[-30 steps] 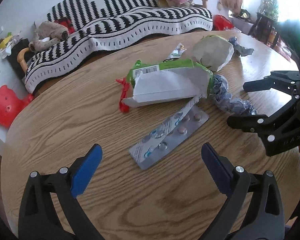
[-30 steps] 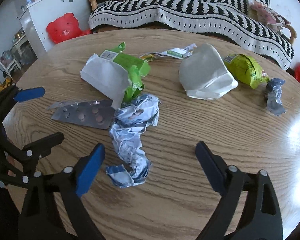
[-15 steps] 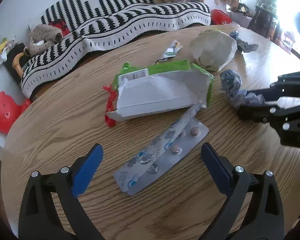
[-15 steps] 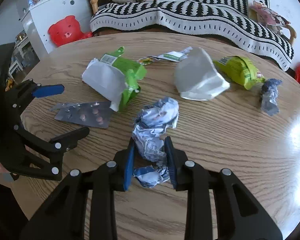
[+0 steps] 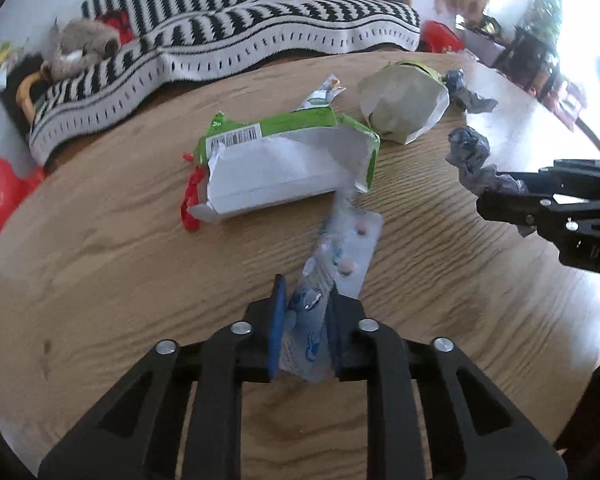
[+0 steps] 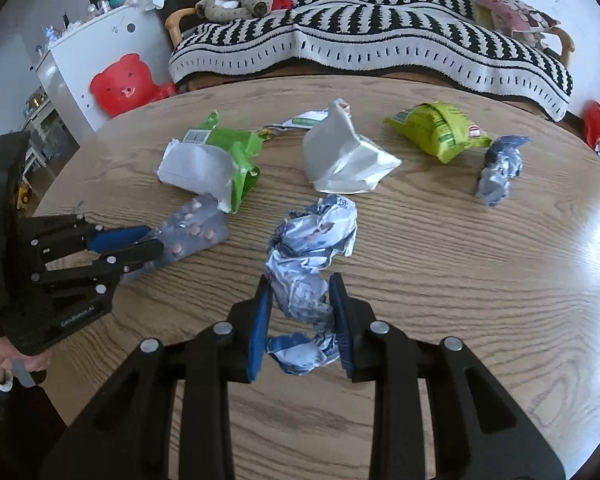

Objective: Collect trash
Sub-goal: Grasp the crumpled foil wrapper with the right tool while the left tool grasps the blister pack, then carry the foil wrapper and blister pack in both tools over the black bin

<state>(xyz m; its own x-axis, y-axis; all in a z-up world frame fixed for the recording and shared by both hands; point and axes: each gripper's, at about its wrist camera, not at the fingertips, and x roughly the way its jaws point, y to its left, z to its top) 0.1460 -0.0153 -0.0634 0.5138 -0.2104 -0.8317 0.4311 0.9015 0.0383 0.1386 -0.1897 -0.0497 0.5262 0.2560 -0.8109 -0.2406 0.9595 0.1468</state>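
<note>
left gripper: jaws, wide apart a second ago, have just been closing and now pinch the near end of the blister pack; pack's far end now tilted up off the table. right gripper: clamped on the crumpled wrapper since about half a second back, wrapper now lifted off the wood, where earlier it lay flat beside the green-and-white packet.

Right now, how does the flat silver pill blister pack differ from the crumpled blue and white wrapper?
The flat silver pill blister pack is a smooth sheet with pink tablets showing; the crumpled blue and white wrapper is a wadded printed strip. The left gripper pinches the pack by one end, while the right gripper squeezes the wrapper near its lower end. Both are gripped.
</note>
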